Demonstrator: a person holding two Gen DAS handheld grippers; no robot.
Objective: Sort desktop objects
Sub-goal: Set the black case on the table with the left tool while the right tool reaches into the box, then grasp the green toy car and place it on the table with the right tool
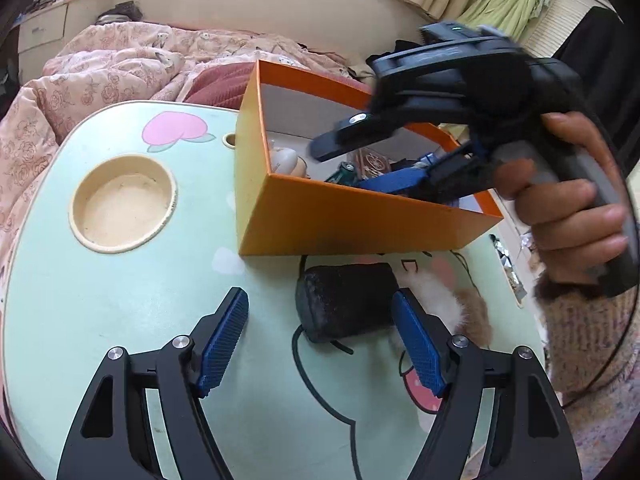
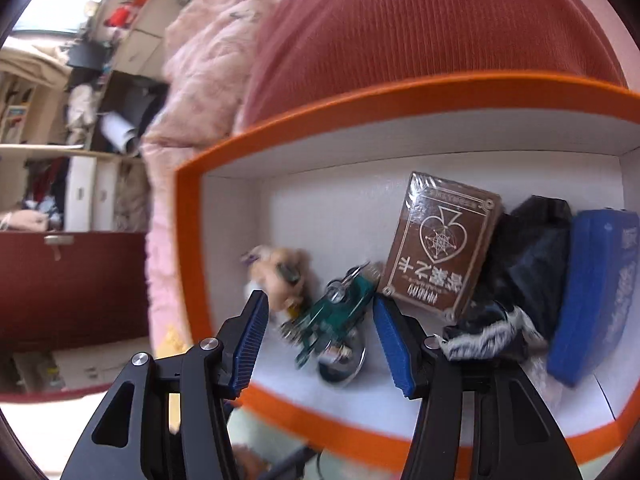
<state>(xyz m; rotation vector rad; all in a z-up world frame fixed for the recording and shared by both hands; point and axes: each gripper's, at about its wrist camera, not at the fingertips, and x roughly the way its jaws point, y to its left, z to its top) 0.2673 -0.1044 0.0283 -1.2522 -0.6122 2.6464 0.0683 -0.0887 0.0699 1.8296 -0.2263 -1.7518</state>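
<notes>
Orange box (image 1: 352,220) stood behind black pouch (image 1: 344,304) on counter (image 1: 120,300); L gripper (image 1: 320,340) open beside pouch, R gripper (image 2: 318,340) open, empty, over box.

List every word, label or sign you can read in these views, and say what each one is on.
brown card box: large gold characters printed below a heart-and-star emblem, seen upside down; not legible enough to quote, and the small lines are too fine.
blue case: pale characters along its side, blurred, unreadable.
green table: cartoon drawing and a pink peach picture only, no words.
orange box: no text visible.
</notes>
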